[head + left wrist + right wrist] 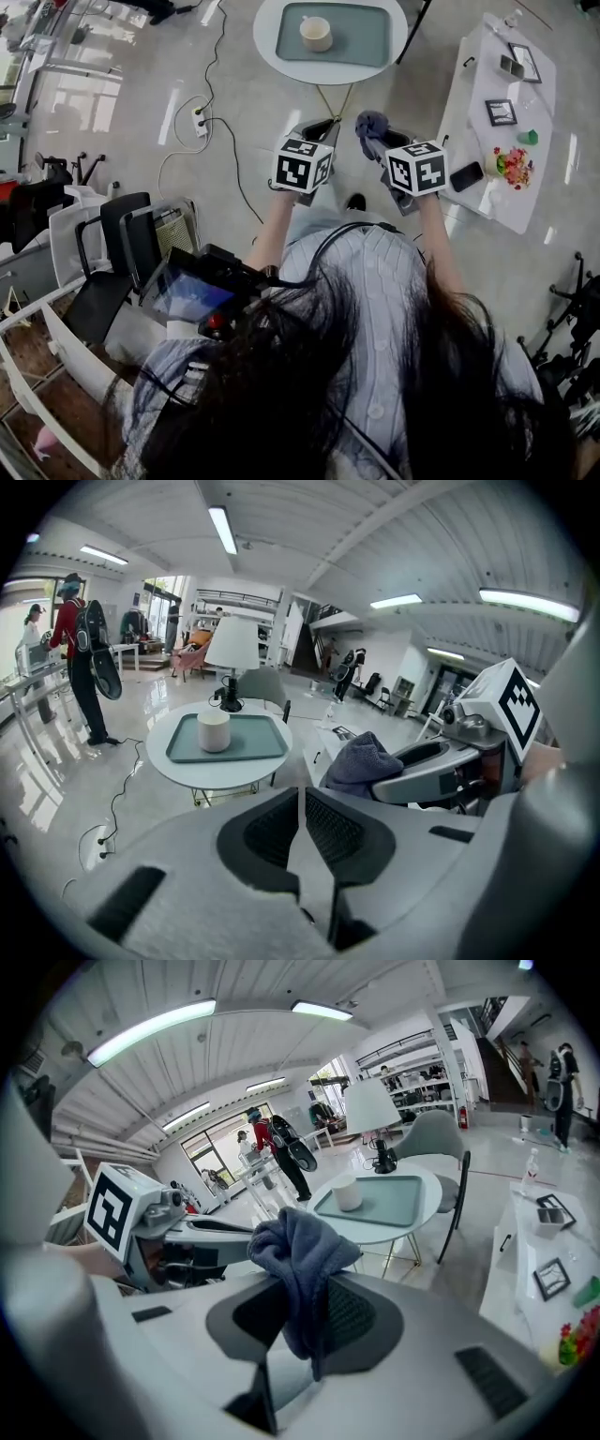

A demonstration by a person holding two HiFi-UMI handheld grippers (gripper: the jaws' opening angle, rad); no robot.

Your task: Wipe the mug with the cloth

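Right claw [302, 1297] clamps the cloth [295, 1241], left claw [302, 803] sits closed, mug [316, 34] well ahead on tray [364, 42].

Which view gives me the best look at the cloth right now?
The right gripper view: the cloth fills the centre, clamped in the right gripper. The left gripper view shows it from the side, bunched; the head view shows only a small tuft.

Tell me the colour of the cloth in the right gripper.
The soft crumpled cloth is slate blue; the right gripper view shows it best.
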